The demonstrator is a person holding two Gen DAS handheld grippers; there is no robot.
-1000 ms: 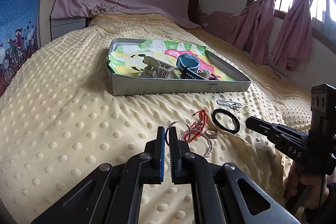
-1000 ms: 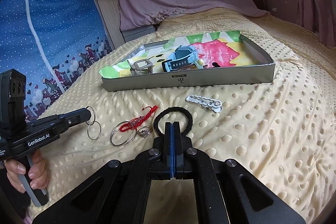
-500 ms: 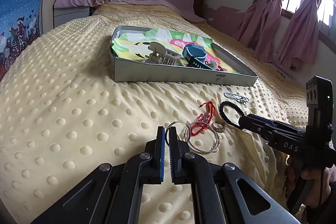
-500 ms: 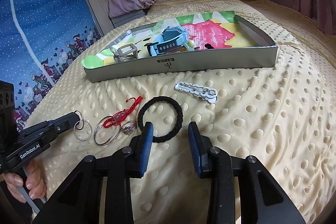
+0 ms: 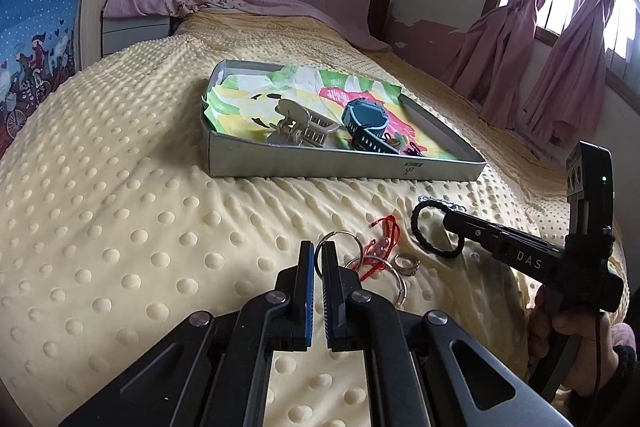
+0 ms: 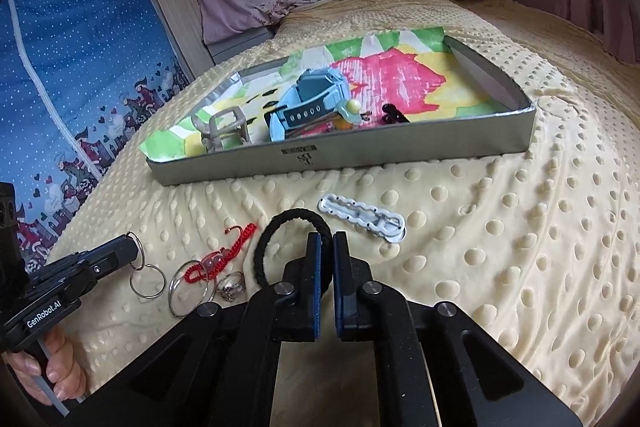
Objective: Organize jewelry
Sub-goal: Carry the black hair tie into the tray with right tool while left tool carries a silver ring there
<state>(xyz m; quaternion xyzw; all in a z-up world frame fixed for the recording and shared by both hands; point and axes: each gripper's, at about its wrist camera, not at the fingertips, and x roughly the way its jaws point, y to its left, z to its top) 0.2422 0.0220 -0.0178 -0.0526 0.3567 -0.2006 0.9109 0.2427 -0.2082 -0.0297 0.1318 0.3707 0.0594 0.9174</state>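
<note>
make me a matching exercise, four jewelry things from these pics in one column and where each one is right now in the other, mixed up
Things
1. black hair tie
2. silver hoop
3. white hair clip
4. blue watch

Places
a. lying free on the yellow blanket, just in front of the tray
b. pinched by the left gripper
c. inside the tray
d. between the right gripper fingers

Pairs: 1-d, 2-b, 3-a, 4-c

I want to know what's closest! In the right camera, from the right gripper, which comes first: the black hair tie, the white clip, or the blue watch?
1. black hair tie: pinched between the jaws of the right gripper.
2. white clip: on the blanket just beyond, slightly right.
3. blue watch: farthest, inside the tray.
</note>
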